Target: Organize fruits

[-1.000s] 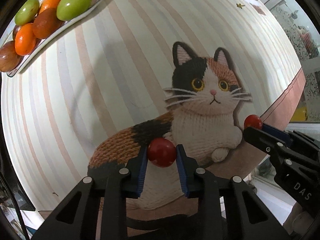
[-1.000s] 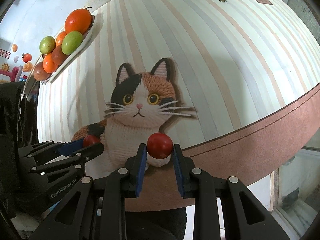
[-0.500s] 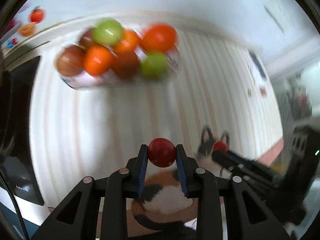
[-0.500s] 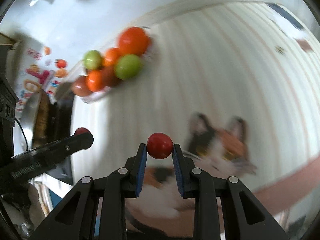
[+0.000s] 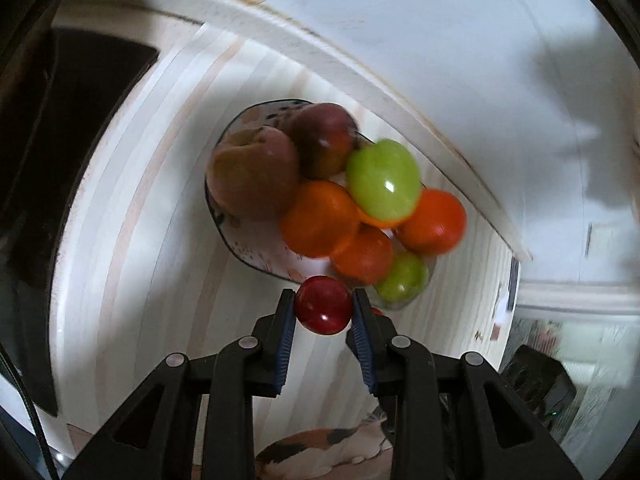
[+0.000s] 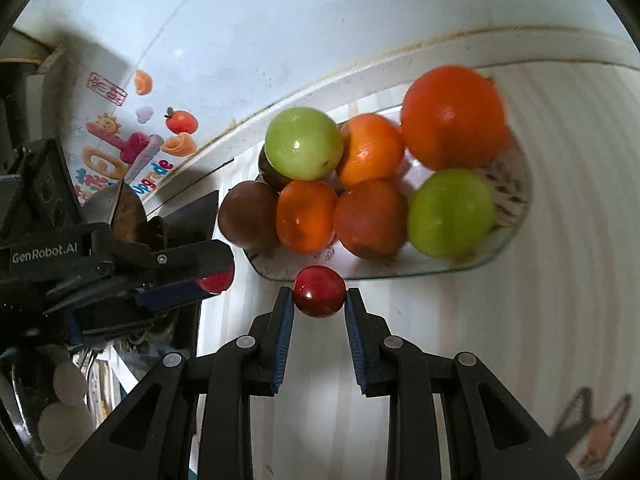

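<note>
My left gripper is shut on a small red fruit, held just short of the near rim of a white plate. The plate is piled with orange, green and brown fruits. My right gripper is shut on another small red fruit, also at the near rim of the same plate. In the right wrist view the left gripper comes in from the left with its red fruit.
The plate stands on a striped cloth near the white wall. Wall stickers are at the left. A dark panel lies left of the plate. The cat picture is behind my grippers.
Both grippers have swung from the cat picture up to the fruit plate, each still holding its red fruit. The plate is now close in front.
</note>
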A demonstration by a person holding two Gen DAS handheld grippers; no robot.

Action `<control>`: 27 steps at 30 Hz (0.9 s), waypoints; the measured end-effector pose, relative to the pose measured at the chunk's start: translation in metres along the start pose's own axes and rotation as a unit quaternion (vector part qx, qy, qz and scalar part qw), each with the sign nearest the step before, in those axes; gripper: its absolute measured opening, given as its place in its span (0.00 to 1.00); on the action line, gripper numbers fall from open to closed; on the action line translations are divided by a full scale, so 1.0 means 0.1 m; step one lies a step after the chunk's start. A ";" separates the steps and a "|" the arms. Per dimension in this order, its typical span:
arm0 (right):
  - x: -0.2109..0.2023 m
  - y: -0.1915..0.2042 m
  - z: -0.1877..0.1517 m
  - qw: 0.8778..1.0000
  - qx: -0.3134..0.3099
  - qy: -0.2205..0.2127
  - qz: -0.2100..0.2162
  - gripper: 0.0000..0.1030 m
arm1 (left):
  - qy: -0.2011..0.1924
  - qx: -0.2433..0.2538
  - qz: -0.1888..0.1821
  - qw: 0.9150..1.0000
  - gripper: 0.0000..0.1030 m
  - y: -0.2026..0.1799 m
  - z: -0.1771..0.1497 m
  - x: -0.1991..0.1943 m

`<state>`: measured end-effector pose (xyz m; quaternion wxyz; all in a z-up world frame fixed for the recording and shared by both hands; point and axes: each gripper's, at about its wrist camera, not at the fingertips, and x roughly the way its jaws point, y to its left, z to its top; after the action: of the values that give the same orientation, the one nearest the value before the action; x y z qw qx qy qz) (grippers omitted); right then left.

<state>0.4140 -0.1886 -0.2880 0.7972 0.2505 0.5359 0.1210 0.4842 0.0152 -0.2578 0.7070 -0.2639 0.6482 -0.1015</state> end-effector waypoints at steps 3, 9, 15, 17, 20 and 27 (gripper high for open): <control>0.17 -0.01 0.04 1.000 0.005 0.009 0.004 0.28 | 0.006 -0.022 -0.005 1.000 0.25 0.08 0.09 0.07; 0.35 0.04 0.10 1.000 -0.005 0.018 -0.002 0.28 | 0.014 -0.030 0.002 0.999 0.25 0.12 0.17 0.15; 0.40 0.05 0.15 1.000 0.006 0.023 -0.011 0.56 | 0.025 -0.038 0.028 0.999 0.28 0.11 0.18 0.21; 0.38 0.03 0.16 1.000 0.013 0.018 -0.012 0.70 | 0.022 -0.024 0.038 0.999 0.29 0.08 0.19 0.19; 0.33 0.03 0.16 1.000 0.019 0.016 -0.014 0.74 | 0.016 -0.008 0.048 0.999 0.41 0.03 0.17 0.16; -0.05 0.05 0.12 0.997 0.009 0.004 -0.073 0.91 | -0.033 0.062 0.102 0.992 0.79 -0.15 0.07 -0.10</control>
<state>0.4236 -0.1905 -0.2774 0.7995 0.2175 0.5568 0.0588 0.4928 0.0092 -0.2409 0.7494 -0.1559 0.6407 -0.0602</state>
